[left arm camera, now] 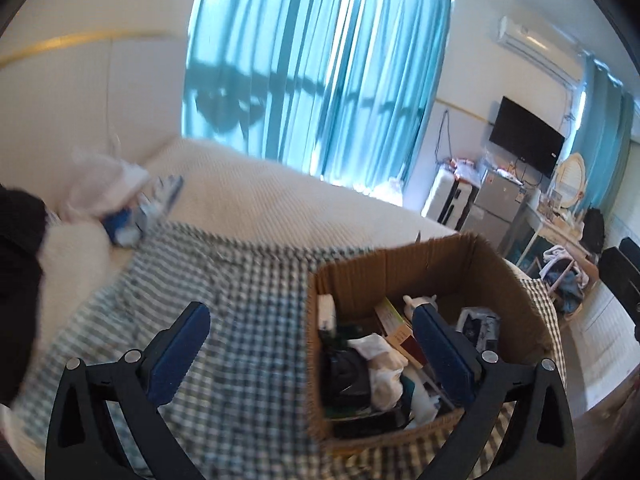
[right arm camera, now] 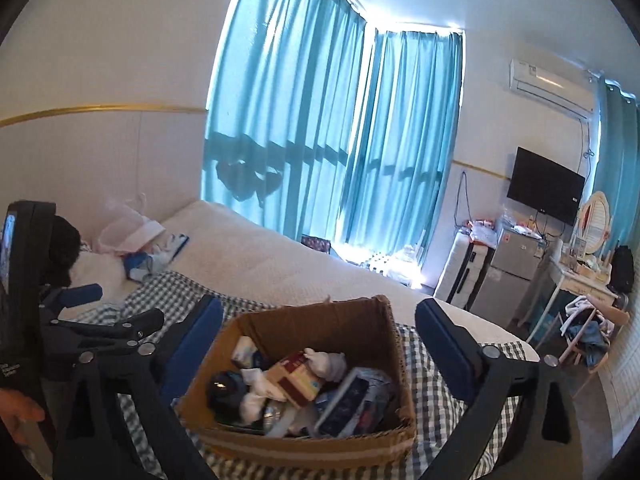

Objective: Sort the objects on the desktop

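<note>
While you held both tools above the bed, your left gripper (left arm camera: 312,344) was spread wide with nothing between its blue pads, and it hung over the checkered cloth (left arm camera: 240,320) with its right finger above the open cardboard box (left arm camera: 436,264). Your right gripper (right arm camera: 320,332) was also spread wide and held nothing; the cardboard box (right arm camera: 308,446) lay between and below its two fingers. In the right wrist view, the left gripper (right arm camera: 116,312) was visible at the left edge, beside the box and apart from it. The box stood on the checkered cloth (right arm camera: 440,400) and was already filled with mixed objects: white socks (right arm camera: 256,392), a red and cream carton (right arm camera: 296,372), a dark blue packet (right arm camera: 344,408) and a black round thing (right arm camera: 222,388) whose kind I could not tell. Near the head of the bed, well apart from the box, a blue and white pile (right arm camera: 156,256) lay next to a pale plastic bag (right arm camera: 124,228). The white mattress (right arm camera: 260,252) showed beyond the cloth. The left wrist view was blurred, so small details there were not clear.
</note>
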A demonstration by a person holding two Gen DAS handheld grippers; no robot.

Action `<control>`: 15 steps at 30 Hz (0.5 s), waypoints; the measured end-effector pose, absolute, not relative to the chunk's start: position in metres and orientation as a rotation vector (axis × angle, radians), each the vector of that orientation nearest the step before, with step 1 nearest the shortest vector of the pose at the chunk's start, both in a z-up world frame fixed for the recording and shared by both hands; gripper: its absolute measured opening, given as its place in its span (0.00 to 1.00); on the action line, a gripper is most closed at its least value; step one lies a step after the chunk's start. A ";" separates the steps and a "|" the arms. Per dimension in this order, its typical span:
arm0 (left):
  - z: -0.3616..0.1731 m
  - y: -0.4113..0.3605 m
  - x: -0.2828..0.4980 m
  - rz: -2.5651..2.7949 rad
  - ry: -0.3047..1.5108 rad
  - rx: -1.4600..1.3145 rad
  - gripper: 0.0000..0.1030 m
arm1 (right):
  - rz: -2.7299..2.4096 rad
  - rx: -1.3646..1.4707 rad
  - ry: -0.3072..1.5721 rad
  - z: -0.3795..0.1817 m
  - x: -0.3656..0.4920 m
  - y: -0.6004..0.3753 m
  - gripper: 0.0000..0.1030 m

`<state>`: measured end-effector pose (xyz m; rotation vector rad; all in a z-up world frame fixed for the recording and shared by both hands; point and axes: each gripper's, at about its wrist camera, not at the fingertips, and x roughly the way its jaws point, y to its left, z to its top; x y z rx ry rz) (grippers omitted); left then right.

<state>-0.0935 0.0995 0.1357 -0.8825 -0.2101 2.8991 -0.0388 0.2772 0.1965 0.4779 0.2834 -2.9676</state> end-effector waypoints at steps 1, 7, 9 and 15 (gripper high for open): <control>0.142 0.094 -0.084 2.903 -0.196 -0.864 1.00 | -2.985 0.447 0.277 0.195 -0.028 0.271 1.00; 0.120 0.048 -0.038 2.987 -0.216 -0.802 1.00 | -3.027 0.478 0.142 0.119 0.004 0.257 1.00; 0.092 0.031 -0.028 3.017 -0.195 -0.820 1.00 | -3.029 0.550 0.076 0.076 0.008 0.253 1.00; 0.035 0.005 -0.008 3.105 -0.080 -0.762 1.00 | -2.939 0.721 0.268 0.017 -0.003 0.215 0.99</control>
